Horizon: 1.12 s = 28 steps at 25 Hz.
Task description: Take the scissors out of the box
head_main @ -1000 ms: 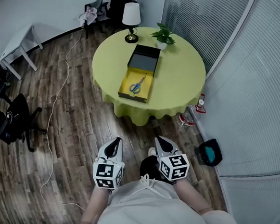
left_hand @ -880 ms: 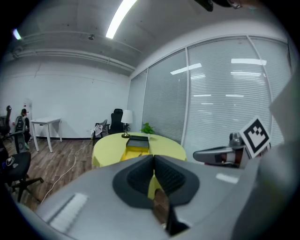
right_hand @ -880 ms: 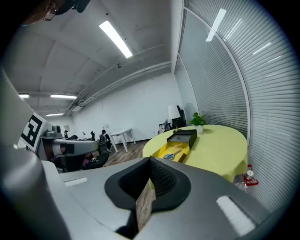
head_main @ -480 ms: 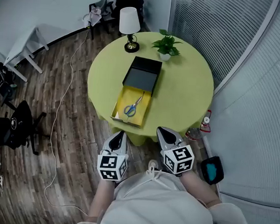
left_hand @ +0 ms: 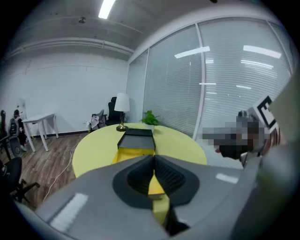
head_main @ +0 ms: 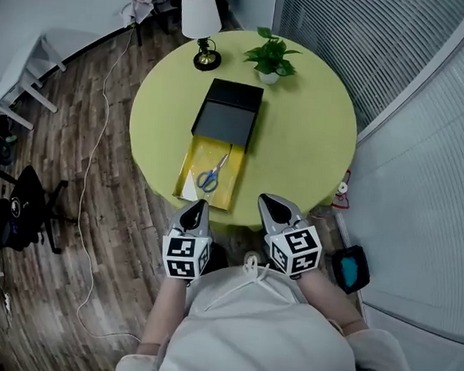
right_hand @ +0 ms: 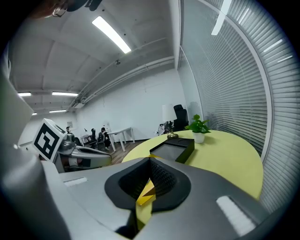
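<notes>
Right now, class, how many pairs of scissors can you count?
1. The blue-handled scissors lie in the box's yellow tray on the round table; more could hide under the black lid.

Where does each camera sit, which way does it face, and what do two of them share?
Head view: on the person's head, steeply down onto table, box, scissors; left hand-held gripper, right hand-held gripper, torso show.
Left gripper view: on that gripper, along its shut jaws toward the table; right hand-held gripper at right.
Right gripper view: likewise, jaws shut; left hand-held gripper at left.
Both gripper views share box, lamp and plant.
</notes>
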Tool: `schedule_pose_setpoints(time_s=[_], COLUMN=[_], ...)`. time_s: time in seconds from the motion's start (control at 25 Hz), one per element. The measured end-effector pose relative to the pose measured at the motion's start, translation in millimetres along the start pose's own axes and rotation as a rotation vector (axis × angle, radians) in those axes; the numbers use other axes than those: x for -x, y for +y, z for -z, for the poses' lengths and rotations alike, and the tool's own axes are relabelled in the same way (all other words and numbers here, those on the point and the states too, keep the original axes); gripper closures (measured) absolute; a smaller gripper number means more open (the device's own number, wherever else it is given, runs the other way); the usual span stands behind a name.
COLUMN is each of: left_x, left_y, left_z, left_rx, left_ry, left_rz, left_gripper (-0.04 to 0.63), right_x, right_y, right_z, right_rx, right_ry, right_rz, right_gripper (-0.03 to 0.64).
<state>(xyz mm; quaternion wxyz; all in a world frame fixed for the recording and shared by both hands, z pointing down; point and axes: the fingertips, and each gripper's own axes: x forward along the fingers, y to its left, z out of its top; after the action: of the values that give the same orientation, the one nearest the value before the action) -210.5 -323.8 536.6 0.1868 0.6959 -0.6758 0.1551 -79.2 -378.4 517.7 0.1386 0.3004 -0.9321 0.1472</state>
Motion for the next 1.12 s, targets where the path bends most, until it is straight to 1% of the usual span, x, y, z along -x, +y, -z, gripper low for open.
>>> schedule_pose_setpoints(time_s=[0.08,0.2,0.36,0.48,0.56,0.64,0.72,0.84,0.92,1.0,1.08,1.12], left_x=[-19.4,-51.5,-93.6,-123.3,-139.8,-153.9,-164.8,-176.5,-180.0,-182.8,-187.5,-189.4], left_y=[8.5,20.3,34.2,43.0,46.6,49.0,53.0,60.4,62.0,62.1,64.3,65.9], left_z=[5.5,15.2,33.3,49.8,64.9,79.8,93.3,110.4,117.4,123.3,127.8,128.5], left_rx=[-0.033,-0.081,-0.13,-0.164,-0.199,-0.225,-0.238,-0.247,-0.238,-0.232,-0.241,-0.24], left_ry=[0.056,0.148,0.309,0.429,0.507,0.575,0.638,0.723,0.767,0.8,0.809,0.803], left_rz=[0.034,0.11,0.218,0.267,0.295,0.321,0.33,0.322,0.325,0.325,0.312,0.305], left_gripper=[0.589,0.588,0.552,0.535,0.506,0.494,0.485,0.46,0.46,0.459,0.456,0.482], right_x=[-7.6,-20.0,-37.1,-48.7,-53.9,-58.0,-61.2,-63.8,-63.7,-64.2,-66.4,-67.9], right_y=[-6.3,-15.1,-21.0,-25.6,-27.5,-29.4,-31.5,-36.7,-41.1,-45.0,-47.8,-48.5], right_z=[-4.0,-7.0,-4.4,0.9,4.4,6.4,7.6,9.0,9.5,9.1,9.4,10.0], right_rx=[-0.022,-0.057,-0.104,-0.127,-0.143,-0.155,-0.165,-0.173,-0.178,-0.183,-0.185,-0.186], right_ry=[-0.007,-0.006,0.005,0.019,0.028,0.036,0.041,0.048,0.052,0.055,0.059,0.062], right_rz=[0.038,0.11,0.19,0.242,0.269,0.289,0.305,0.33,0.348,0.359,0.363,0.364], right_gripper=[0.617,0.617,0.617,0.617,0.617,0.617,0.617,0.617,0.617,0.617,0.617,0.617])
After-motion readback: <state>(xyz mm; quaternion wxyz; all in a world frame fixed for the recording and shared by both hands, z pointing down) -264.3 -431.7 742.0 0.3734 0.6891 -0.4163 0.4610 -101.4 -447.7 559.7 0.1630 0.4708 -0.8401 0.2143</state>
